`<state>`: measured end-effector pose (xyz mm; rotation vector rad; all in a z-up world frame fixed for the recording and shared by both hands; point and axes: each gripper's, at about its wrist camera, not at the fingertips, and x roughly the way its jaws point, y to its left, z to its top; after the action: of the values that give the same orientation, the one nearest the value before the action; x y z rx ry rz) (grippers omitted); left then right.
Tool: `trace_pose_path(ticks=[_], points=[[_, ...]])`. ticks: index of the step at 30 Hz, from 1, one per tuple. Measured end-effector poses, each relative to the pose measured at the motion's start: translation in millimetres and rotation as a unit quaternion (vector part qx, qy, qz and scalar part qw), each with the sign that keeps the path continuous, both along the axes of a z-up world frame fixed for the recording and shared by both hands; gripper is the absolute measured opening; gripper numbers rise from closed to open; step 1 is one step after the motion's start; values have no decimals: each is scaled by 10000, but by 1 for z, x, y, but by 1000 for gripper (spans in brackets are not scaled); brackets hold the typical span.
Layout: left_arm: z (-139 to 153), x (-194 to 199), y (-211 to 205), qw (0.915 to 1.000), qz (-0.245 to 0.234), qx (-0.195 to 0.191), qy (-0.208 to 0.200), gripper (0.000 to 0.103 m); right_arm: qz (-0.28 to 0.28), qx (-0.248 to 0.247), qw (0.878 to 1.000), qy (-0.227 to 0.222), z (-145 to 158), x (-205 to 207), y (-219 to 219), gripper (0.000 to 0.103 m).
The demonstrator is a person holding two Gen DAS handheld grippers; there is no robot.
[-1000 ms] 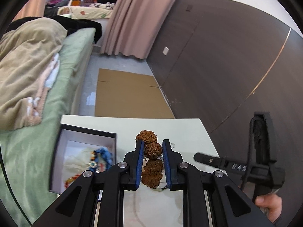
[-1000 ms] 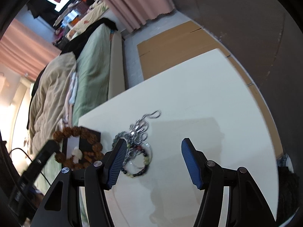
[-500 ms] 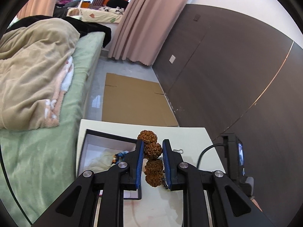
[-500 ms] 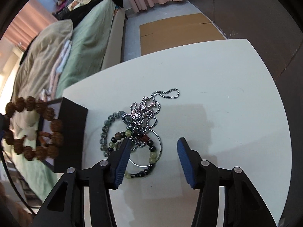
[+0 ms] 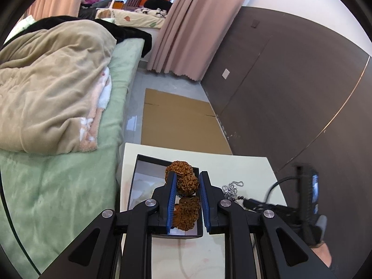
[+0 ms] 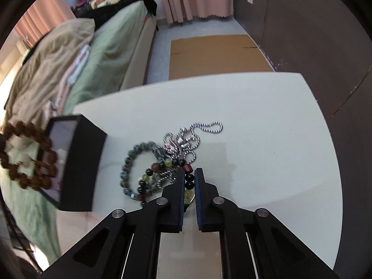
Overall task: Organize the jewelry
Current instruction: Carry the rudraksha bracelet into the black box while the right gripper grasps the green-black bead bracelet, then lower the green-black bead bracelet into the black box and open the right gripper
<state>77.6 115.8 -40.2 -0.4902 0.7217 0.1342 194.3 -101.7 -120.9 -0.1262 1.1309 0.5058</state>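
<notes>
Both grippers (image 5: pixel 186 200) (image 6: pixel 188 197) look black, with blue pads and silver screws.

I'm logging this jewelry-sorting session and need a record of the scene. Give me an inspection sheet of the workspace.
Surface: white table, mostly bare on its right side.
Job's things: black box open at the table's left edge; brown seed bracelet held above it; grey-green bead bracelet, mixed bead bracelet and silver chain tangled in a pile beside the box.
Clutter: nothing seen.
Grippers: left gripper shut on the brown seed bracelet; right gripper closing its jaws on the mixed bead bracelet.
Cables: black cable at the right gripper.
Surroundings: bed with beige blanket, flattened cardboard on the floor, pink curtain, dark wall panels.
</notes>
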Motion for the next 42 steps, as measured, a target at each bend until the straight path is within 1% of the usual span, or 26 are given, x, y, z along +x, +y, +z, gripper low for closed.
trace_pose_path(ticks=[5, 7, 9, 10, 12, 14, 15, 17, 19, 21, 25, 31, 35, 38, 42], points=[[-7, 7, -5, 9999, -119, -71, 81, 20, 28, 656, 9978, -26, 24, -1, -15, 10], [-10, 10, -5, 9998, -155, -131, 81, 20, 54, 806, 9967, -93, 34, -1, -18, 10], [-13, 13, -7, 9998, -84, -34, 165, 21, 74, 877, 9960, -120, 38, -2, -21, 10], [-16, 16, -7, 9995, -1, 94, 310, 21, 70, 885, 9960, -108, 38, -2, -19, 10], [-28, 23, -4, 9976, 67, 166, 664, 21, 55, 884, 9961, -64, 37, 1, -20, 10], [-41, 28, 1, 9945, 143, 62, 1040, 22, 45, 903, 9959, -24, 36, 2, -19, 10], [-44, 28, 4, 9939, 165, -4, 1088, 22, 47, 931, 9956, -16, 36, 2, -19, 10], [-45, 27, 9, 9941, 176, -158, 1061, 24, 78, 1062, 9943, -9, 39, 2, -18, 10], [-45, 25, 11, 9944, 157, -274, 1006, 40, 128, 1199, 9927, -37, 43, 0, -16, 10], [-46, 25, 11, 9944, 178, -296, 1001, 44, 195, 1321, 9910, -80, 48, -3, -15, 10], [-43, 24, 10, 9946, 134, -304, 980, 44, 301, 1653, 9857, -101, 57, -7, -12, 10], [-29, 12, 24, 9964, 369, -528, 558, 44, 544, 2176, 9744, -120, 72, -15, 4, 10], [-24, 6, 34, 9957, 532, -623, 426, 44, 764, 2449, 9665, -93, 77, -24, 22, 10], [-19, 1, 40, 9952, 661, -647, 314, 44, 948, 2623, 9603, -13, 77, -31, 38, 10], [-16, -3, 48, 9945, 762, -691, 220, 44, 1188, 2896, 9495, 215, 72, -38, 60, 10]])
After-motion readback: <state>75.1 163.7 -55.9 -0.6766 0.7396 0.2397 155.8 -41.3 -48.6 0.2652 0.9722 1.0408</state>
